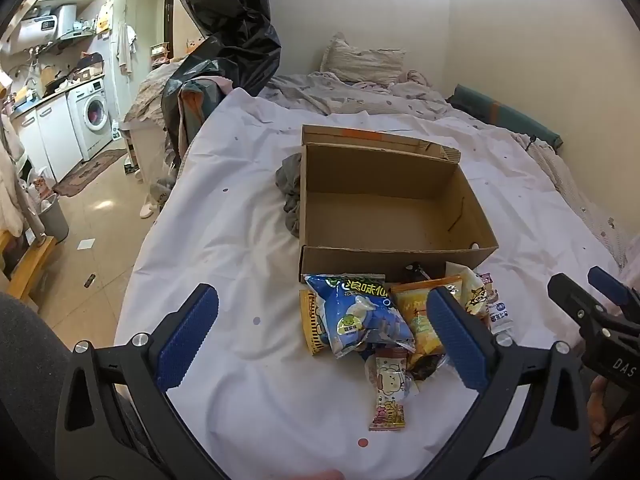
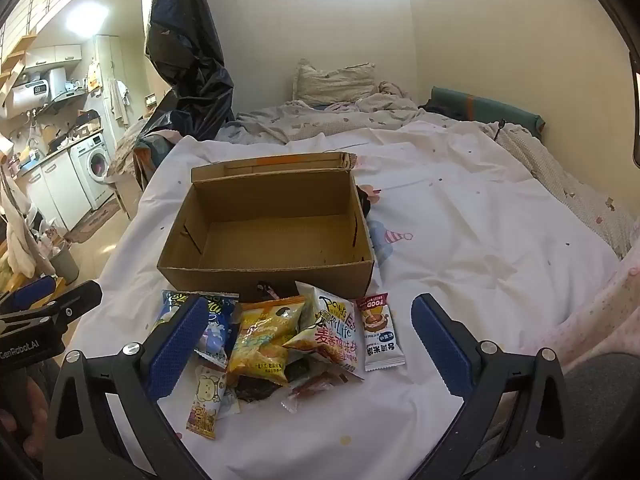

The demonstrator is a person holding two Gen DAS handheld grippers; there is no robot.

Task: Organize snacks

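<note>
Both tongs (image 1: 322, 334) (image 2: 308, 346) spread, empty; crinkly foil snack packets (image 2: 276, 336) before rectangular cardboard box (image 2: 268, 228).

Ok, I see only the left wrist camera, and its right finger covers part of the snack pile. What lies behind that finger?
Observer: A white and yellow snack bag lies there, partly on top of an orange packet.
Operator: And the small white packet at the right, is it under something?
Observer: No. The white bar packet lies flat, fully uncovered, right beside the snack bag.
Operator: Does the right gripper hold anything?
Observer: No. The right gripper has its fingers wide open and grips nothing.
</note>
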